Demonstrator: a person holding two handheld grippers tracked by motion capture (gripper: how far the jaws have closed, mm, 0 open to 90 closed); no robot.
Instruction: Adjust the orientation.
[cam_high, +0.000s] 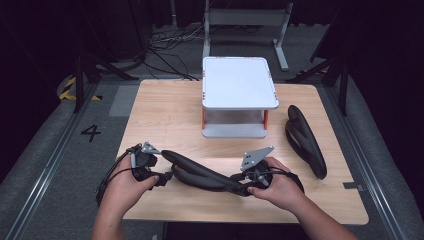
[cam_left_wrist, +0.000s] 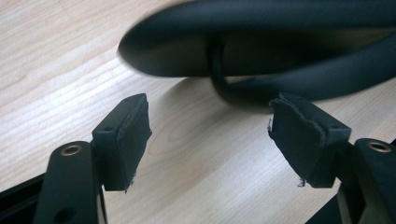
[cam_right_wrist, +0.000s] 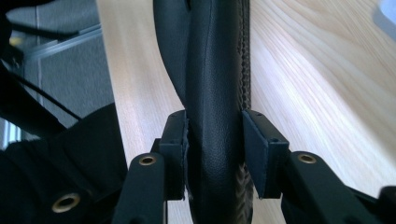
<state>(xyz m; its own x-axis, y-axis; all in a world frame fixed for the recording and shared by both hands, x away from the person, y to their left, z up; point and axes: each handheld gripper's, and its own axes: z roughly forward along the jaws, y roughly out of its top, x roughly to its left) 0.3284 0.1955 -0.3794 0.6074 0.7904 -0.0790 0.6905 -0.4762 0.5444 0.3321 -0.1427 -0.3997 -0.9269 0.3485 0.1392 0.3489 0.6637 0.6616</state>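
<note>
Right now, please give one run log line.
right gripper: shut on near black cover | left gripper: open, beside it | second cover: right of stand

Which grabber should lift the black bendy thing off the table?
Right, probably. The right gripper is already shut on the black steering-wheel cover. The left gripper is open, its jaws apart and short of the cover's end.

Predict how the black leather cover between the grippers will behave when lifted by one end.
The black leather cover probably sags, since its long band already bends on the table. It looks light. The right gripper pinches its grained surface, so slipping seems unlikely.
</note>
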